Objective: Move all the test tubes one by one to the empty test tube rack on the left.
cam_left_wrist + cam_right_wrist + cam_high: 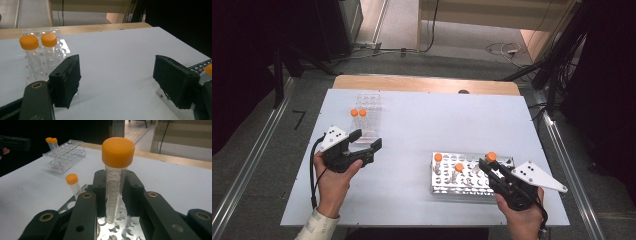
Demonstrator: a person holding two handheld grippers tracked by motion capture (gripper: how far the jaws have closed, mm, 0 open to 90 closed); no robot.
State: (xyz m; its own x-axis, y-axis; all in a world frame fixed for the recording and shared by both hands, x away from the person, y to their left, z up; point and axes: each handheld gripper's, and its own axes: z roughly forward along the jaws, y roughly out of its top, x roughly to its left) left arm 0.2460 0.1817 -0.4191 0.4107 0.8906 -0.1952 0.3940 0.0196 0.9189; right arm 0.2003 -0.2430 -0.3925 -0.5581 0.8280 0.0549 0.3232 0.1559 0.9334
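So the right gripper [113,202] has its jaws clamped on a clear tube [113,192] w/ an orange cap, held upright, bottom tip just above the holes of the metal rack [472,180]. In the high view that's lower right of the frame. Upright grip below the cap makes sense imo: it keeps the tube in line w/ the holes so it slides straight, no snagging.

Two more orange-capped tubes [448,167] sit in the metal rack, left of the held one. The clear plastic rack [366,117] is upper left of the frame, carrying two capped tubes [40,53] at its near end. Prob the transfer goes between the two racks, but which way I can't tell from this.

The left gripper [364,142] hovers just in front of the plastic rack, jaws wide apart, nothing between them, only bare desk [120,65]. Looks like it's parked there to steady that light rack or take a handoff, tbh just a guess.
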